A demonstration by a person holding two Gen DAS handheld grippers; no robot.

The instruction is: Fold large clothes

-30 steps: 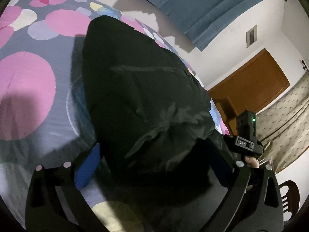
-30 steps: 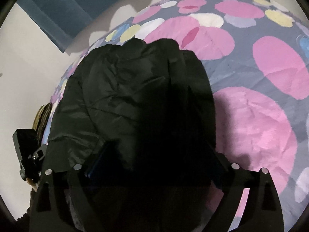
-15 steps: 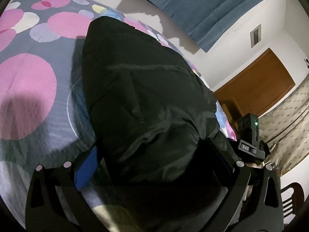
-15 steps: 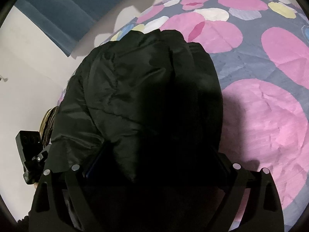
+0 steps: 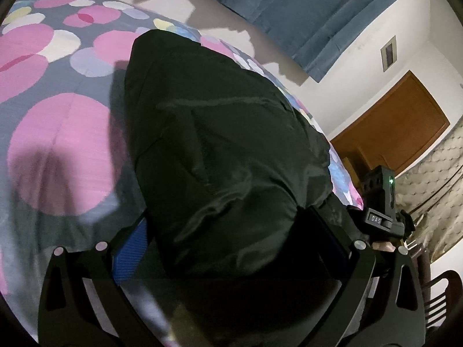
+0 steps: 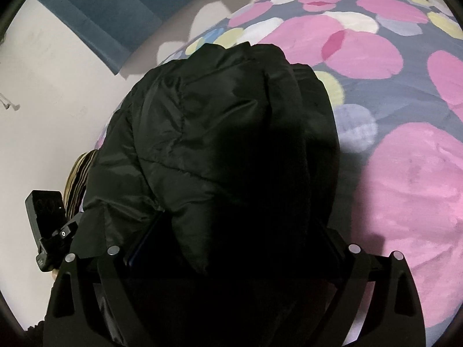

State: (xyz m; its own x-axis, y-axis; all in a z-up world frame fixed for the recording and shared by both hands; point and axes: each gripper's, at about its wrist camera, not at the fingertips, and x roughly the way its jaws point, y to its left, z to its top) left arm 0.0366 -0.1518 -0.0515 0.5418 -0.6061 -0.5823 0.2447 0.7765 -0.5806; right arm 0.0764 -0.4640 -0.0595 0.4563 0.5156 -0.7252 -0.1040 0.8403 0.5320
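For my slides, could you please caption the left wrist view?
Left gripper holds a black padded jacket over a circle-patterned bedspread.

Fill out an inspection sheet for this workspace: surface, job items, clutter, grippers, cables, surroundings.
Surface: bed cover, grey with pink, yellow and pale circles, lightly wrinkled.
Job's things: one black padded jacket, bunched and lying on the cover, its near end filling both gripper mouths.
Clutter: striped fabric at the bed's edge, what it is cannot be told.
Grippers: left gripper and right gripper each have jacket fabric between the fingers; whether they clamp it cannot be told.
Cables: nothing seen.
Surroundings: blue curtain, white wall, wooden door, quilted panel, dark wooden chair.
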